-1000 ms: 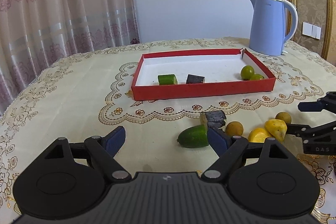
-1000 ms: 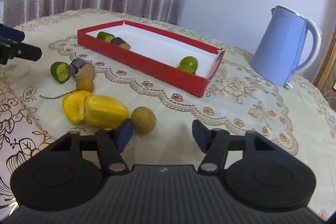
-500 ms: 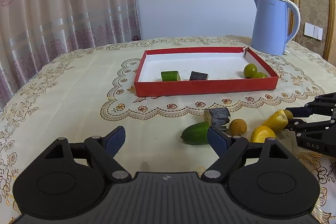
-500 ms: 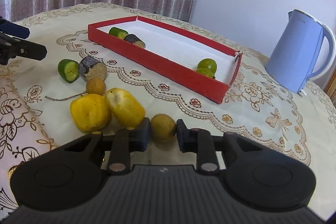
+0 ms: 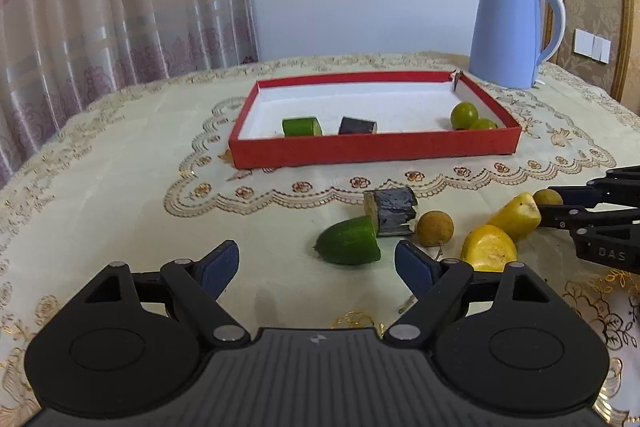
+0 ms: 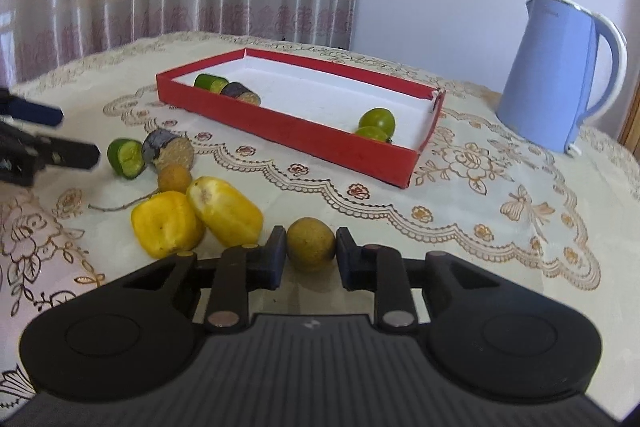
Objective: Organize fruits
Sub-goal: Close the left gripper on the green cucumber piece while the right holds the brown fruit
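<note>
1. The right claw (image 6: 311,255) grips a brown round fruit (image 6: 311,243) on the table (image 6: 500,227), its pads pressed to both sides.
2. The left claw (image 5: 316,263) hovers open near a green half (image 5: 349,240) and a dark chunk (image 5: 394,211).
3. Two yellow pieces (image 6: 196,219) lie just left of the gripped fruit.
4. The red tray (image 6: 288,131) holds a green piece (image 6: 210,83), a dark piece (image 6: 242,93) and two limes (image 6: 376,125); a blue kettle (image 6: 560,75) stands behind it.

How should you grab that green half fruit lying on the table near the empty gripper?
Pinch the green half fruit across its round middle, pads on the two curved sides, probably coming from above and in front with the left gripper, whose jaws stand open. It lies on its side, so the pointed tip and flat cut face offer poorer holds. The dark cut piece touches that cut end, so stay clear there.
</note>
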